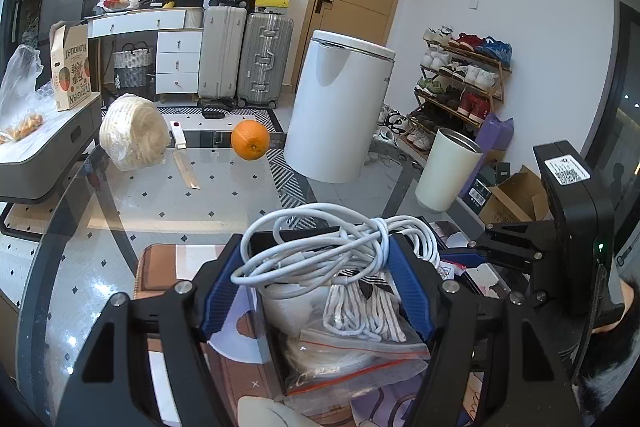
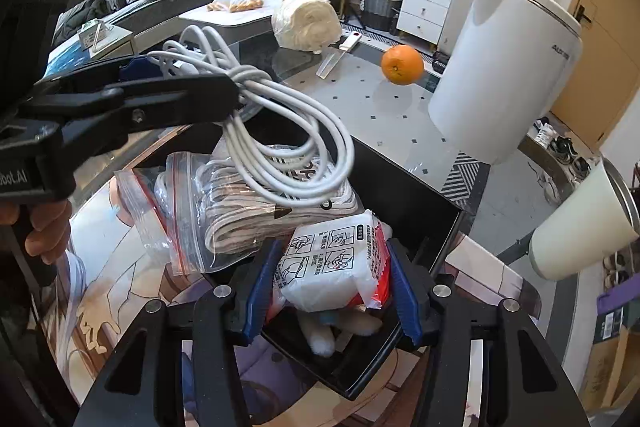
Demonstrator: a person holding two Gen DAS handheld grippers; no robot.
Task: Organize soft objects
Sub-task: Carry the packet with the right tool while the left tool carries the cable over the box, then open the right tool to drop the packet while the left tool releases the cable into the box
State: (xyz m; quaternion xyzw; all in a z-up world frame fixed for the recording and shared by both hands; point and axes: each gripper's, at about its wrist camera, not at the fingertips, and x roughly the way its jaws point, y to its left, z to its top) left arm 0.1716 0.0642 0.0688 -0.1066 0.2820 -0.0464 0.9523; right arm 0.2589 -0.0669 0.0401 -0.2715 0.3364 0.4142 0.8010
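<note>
Cable point(image 1: 320, 251), a white bundle of loose loops, hung above the black box point(image 2: 424, 211), clamped between the blue pads of the left gripper point(image 1: 316, 267). It looked light and limp, so the loops would sag and could catch on the box edge; the best hold is at the knotted middle, where the strands are bound together, and there the claw gripped it. In the box, under the cable, lay a zip bag point(image 2: 188, 203) with striped cloth inside, and a white packet point(image 2: 336, 263) with printed pictures. The right gripper point(image 2: 332, 291) stood close around this packet, its pads at both sides of it; whether they pressed it or only stood beside it I cannot tell. The packet seemed soft and a little slippery in its plastic.

The right wrist view showed the left gripper from the side, with the cable loops hanging down toward the box, and the packet, which the left view did not show clearly. The left wrist view showed the grip on the cable itself. Beyond the box, on the glass table point(image 1: 168, 195), stood an orange point(image 1: 250, 140).
</note>
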